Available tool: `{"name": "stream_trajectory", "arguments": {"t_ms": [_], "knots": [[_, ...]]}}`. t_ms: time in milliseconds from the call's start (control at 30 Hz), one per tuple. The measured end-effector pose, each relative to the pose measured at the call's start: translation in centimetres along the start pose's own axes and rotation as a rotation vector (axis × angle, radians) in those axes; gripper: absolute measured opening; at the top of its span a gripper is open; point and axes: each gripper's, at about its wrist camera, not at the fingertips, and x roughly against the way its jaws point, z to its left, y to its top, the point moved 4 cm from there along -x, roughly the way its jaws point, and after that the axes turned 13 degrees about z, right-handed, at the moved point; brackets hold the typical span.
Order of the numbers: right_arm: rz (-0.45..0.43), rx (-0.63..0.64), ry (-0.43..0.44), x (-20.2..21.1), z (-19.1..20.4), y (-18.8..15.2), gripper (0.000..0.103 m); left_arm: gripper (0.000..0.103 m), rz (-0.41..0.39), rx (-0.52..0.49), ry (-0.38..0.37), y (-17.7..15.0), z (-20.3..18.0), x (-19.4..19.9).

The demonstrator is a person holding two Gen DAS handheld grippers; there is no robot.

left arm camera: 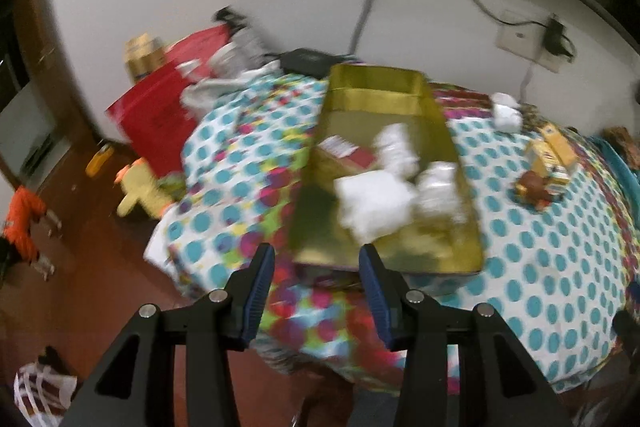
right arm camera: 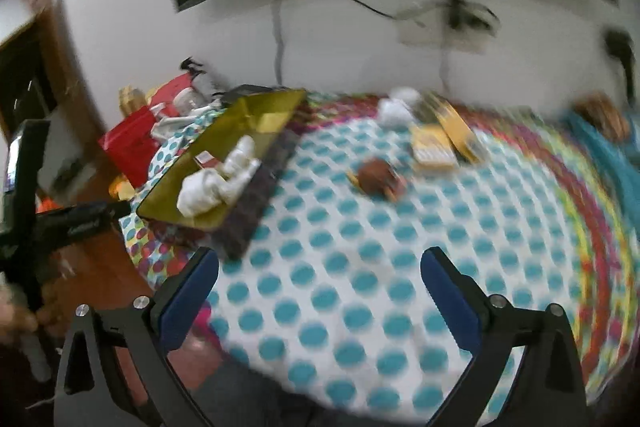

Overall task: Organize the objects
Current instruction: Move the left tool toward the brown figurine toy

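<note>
Across both views, a bed (right arm camera: 360, 267) under a soft cotton cover printed with teal dots on white, multicoloured rings toward the edges. On its left part, a long rectangular gold tin (left arm camera: 400, 259), open-topped, shiny thin metal with rounded corners, resting on a dark patterned base. Inside the tin, crumpled white paper lumps (left arm camera: 376, 203) and a flat red-and-white packet (left arm camera: 348, 153). Still loose on the cover: a pair of yellow cardboard boxes (right arm camera: 434, 147), a white crumpled wad (right arm camera: 396, 109) near the far edge, a small rounded brown object (right arm camera: 378, 177), too blurred to identify.

Left gripper (left arm camera: 317, 259) just short of the tin's near rim, blue-padded jaws moderately apart, nothing between them. Right gripper (right arm camera: 320, 263) above bare cover, jaws spread wide, empty, well apart from the loose items.

Likely step: reaching with the right for one loose item, to drop it in the tin. Best done by taking the brown object first, nearest and most compact; approaching from above with jaws straddling its widest part; closing gently, given the soft, yielding cover beneath. For the boxes, pinching across the narrow faces, lightly, to avoid crushing thin card. For the wad, firm closure, since paper compresses. Steadying the tin's rim with the left, as smooth metal may slide.
</note>
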Motion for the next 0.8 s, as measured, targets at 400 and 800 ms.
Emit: {"name": "stream_trajectory", "arguments": {"t_ms": [400,800], "knots": [[0.125,-0.314,0.165,11.5,-19.9,-12.8,0.102,0.045,0.000,-0.216,-0.136,4.7,-13.0,0.7],[0.164,-0.175,0.346,23.3,-32.8,-20.2,0.103,0.045,0.178,-0.251,-0.312,9.7,-21.6,-3.4]]}}
